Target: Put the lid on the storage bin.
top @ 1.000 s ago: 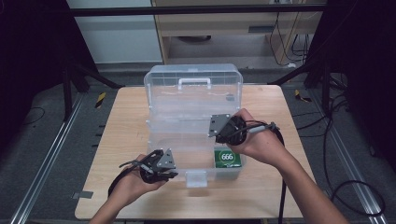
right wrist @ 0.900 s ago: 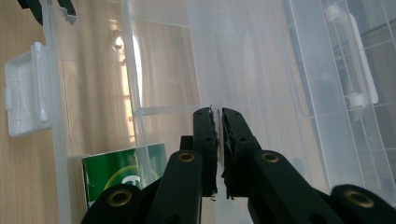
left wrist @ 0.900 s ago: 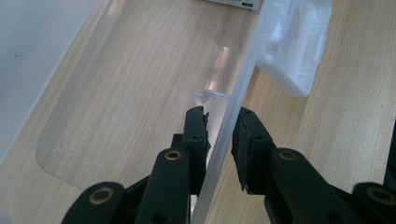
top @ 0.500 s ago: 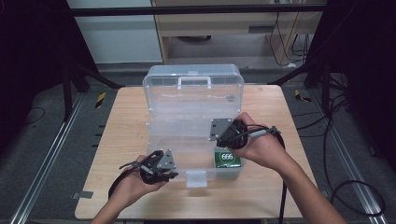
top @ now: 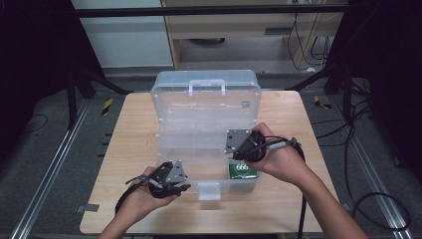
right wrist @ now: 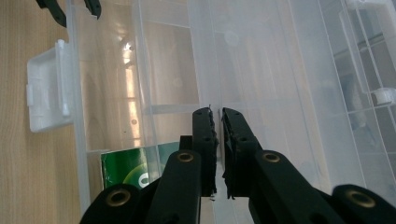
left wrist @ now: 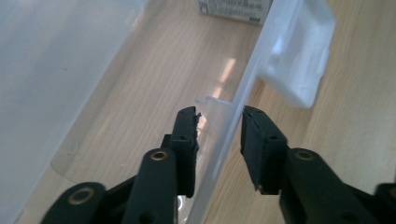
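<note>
A clear plastic tool box (top: 204, 127) lies open on the wooden table (top: 124, 134), its lid leaning back. My left gripper (top: 181, 187) is at the box's front left, open, its jaws (left wrist: 219, 116) astride the clear front wall (left wrist: 233, 130) without pinching it. My right gripper (top: 233, 149) is over the box's right half. Its jaws (right wrist: 216, 112) are shut on the thin edge of the clear inner tray (right wrist: 261, 60). A green pack (top: 242, 169) marked 666 lies on the box's floor under the right hand, and its corner (right wrist: 135, 170) shows beside the right jaws.
The white latch (top: 209, 190) hangs off the middle of the front wall (left wrist: 299, 60) (right wrist: 46, 93). The lid's handle (top: 206, 85) is at the back. Bare table lies left and right of the box. Dark frame legs and cables surround the table.
My right gripper has moved left and toward the box's front, coming down onto the tray. The left gripper has stayed at the front wall.
</note>
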{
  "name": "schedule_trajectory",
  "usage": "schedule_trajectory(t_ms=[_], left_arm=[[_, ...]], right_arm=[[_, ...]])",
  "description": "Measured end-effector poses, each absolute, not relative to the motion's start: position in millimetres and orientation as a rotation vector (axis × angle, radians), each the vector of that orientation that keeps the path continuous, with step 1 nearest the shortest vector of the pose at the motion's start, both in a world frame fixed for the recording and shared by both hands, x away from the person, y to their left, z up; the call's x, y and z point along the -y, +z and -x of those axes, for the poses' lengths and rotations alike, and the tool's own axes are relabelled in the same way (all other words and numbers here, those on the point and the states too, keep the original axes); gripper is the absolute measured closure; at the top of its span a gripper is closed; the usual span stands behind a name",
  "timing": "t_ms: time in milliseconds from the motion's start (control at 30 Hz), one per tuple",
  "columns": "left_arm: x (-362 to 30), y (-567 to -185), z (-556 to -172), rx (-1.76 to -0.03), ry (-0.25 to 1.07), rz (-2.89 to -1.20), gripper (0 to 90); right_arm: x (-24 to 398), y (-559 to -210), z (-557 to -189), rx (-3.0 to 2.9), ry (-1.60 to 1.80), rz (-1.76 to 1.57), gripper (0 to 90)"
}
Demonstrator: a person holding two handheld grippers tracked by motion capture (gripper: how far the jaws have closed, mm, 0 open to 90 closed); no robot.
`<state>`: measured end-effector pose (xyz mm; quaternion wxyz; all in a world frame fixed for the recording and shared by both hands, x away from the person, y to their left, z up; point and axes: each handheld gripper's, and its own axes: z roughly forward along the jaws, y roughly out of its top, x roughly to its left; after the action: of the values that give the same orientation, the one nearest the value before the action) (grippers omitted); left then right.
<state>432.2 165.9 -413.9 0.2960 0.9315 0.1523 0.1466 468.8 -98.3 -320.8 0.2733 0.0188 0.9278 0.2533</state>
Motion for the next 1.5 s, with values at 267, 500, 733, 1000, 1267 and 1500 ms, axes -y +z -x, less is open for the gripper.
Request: schedule_trajectory(t_ms=[267, 500, 733, 1000, 1267, 1500], left_arm=[[-203.9, -369.4, -413.9, -0.444, 0.245, -2.257, 57.3], [-246.8, -328.9, -438.1, -0.61, 0.322, -2.14, 72.6], [-268.2, -313.3, -469.6, -0.791, 0.338, -1.991, 86.9], [-265.2, -301.0, -499.0, -0.861, 0.341, -1.952, 89.9], [-260.0, -290.6, -520.1, -0.895, 0.33, -1.934, 89.9], [-262.3, -294.4, -530.8, -0.931, 0.287, -1.901, 89.9]], right_arm=[[100.1, -322.4, -467.0, -2.494, 0.695, -0.047, 84.4], [100.4, -323.4, -465.2, -2.487, 0.695, -0.043, 84.0], [101.6, -325.2, -463.6, -2.483, 0.713, -0.05, 83.4], [99.7, -325.9, -461.6, -2.475, 0.692, -0.041, 82.8], [101.1, -327.1, -460.4, -2.468, 0.702, -0.046, 82.8], [101.3, -329.2, -457.2, -2.47, 0.699, -0.04, 82.8]])
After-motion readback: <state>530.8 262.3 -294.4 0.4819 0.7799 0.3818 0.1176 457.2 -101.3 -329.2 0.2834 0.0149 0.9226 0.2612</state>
